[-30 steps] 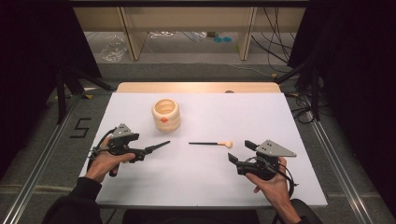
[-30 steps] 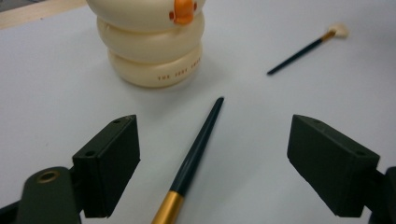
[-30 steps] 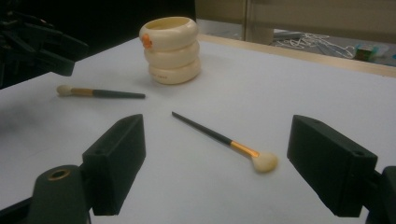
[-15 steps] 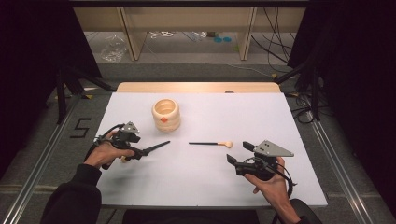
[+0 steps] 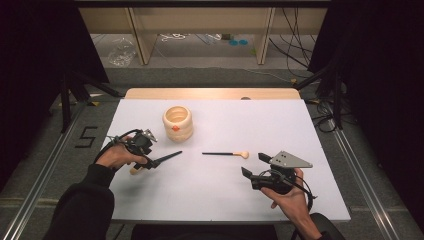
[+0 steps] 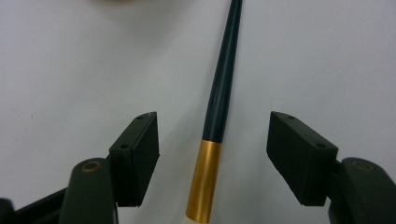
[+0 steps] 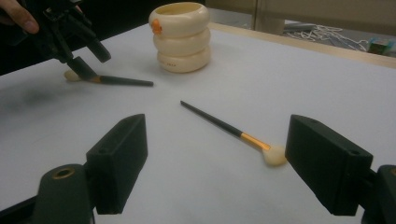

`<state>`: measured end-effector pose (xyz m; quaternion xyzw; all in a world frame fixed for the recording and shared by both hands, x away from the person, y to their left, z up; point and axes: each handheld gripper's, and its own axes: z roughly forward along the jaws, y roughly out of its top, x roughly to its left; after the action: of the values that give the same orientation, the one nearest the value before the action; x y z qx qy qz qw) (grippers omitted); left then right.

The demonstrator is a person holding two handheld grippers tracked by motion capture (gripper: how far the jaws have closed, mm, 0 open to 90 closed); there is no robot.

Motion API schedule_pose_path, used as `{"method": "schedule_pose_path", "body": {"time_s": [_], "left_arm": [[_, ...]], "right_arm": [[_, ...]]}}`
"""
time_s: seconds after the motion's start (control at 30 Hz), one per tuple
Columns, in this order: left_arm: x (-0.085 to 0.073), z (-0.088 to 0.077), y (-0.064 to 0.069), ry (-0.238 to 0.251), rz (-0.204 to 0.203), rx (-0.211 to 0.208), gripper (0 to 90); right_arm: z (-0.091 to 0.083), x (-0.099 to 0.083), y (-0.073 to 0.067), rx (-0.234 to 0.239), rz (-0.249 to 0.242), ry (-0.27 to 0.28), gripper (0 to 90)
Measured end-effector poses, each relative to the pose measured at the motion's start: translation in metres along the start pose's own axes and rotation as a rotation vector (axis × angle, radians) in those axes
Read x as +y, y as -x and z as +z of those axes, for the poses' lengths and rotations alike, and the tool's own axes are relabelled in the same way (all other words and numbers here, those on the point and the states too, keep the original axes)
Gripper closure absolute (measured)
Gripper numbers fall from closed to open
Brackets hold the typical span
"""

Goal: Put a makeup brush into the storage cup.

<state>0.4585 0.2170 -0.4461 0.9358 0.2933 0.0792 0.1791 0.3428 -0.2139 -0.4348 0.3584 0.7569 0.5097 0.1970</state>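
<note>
Two brushes near the ringed cup (image 5: 177, 122), my left gripper (image 6: 212, 154) half-closing astride the nearer brush (image 6: 219, 107) without touching, my right gripper (image 7: 215, 168) wide, empty, facing the second brush (image 7: 224, 125).

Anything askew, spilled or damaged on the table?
Nothing stands out. Two brushes lie flat on the white table, the cream holder stands upright, nothing spilled.

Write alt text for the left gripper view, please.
A dark-handled brush with a gold band lies on a white table, between the two black pads of the left claw. The pads stand apart on either side of it and do not touch it.
</note>
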Motion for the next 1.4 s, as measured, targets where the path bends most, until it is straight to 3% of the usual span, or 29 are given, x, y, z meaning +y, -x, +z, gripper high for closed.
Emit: {"method": "schedule_pose_path", "body": {"time_s": [0.07, 0.1, 0.17, 0.3, 0.4, 0.43, 0.57, 0.6, 0.93, 1.23, 1.33, 1.4], "left_arm": [[0.002, 0.002, 0.0, -0.016, 0.009, -0.003, 36.2], [0.002, 0.002, -0.001, -0.028, 0.013, -0.003, 37.2], [0.003, 0.004, -0.002, -0.042, 0.012, -0.006, 38.7], [0.004, 0.009, -0.002, -0.084, 0.02, -0.018, 41.7], [0.006, 0.012, -0.003, -0.107, 0.025, -0.027, 43.6], [0.006, 0.012, -0.003, -0.114, 0.03, -0.031, 44.5], [0.008, 0.014, -0.004, -0.136, 0.033, -0.04, 49.0], [0.008, 0.015, -0.004, -0.151, 0.038, -0.038, 49.7], [0.017, 0.018, -0.003, -0.215, 0.068, -0.053, 62.4], [0.02, 0.022, -0.008, -0.272, 0.05, -0.077, 73.9], [0.021, 0.023, -0.009, -0.284, 0.053, -0.081, 75.3], [0.023, 0.023, -0.008, -0.295, 0.061, -0.075, 75.9]], "right_arm": [[0.002, -0.001, 0.0, 0.003, -0.013, 0.016, 21.9], [0.001, 0.0, -0.001, 0.012, -0.001, -0.021, 21.9], [0.003, -0.001, -0.001, 0.012, -0.019, 0.011, 21.9], [0.002, 0.0, -0.002, 0.014, -0.027, -0.004, 21.9], [0.003, -0.001, -0.002, 0.021, -0.025, 0.009, 21.8], [0.003, -0.001, -0.003, 0.035, -0.004, -0.01, 21.6], [0.002, 0.0, -0.002, 0.019, -0.028, -0.012, 21.6], [0.002, 0.0, -0.004, 0.03, -0.012, -0.029, 21.5], [0.002, 0.0, -0.003, 0.032, -0.029, -0.023, 21.6], [0.002, 0.0, -0.003, 0.039, -0.029, -0.03, 22.0], [0.004, -0.001, -0.003, 0.047, -0.023, -0.006, 21.9], [0.002, -0.001, -0.003, 0.047, -0.011, -0.032, 22.1]]}}
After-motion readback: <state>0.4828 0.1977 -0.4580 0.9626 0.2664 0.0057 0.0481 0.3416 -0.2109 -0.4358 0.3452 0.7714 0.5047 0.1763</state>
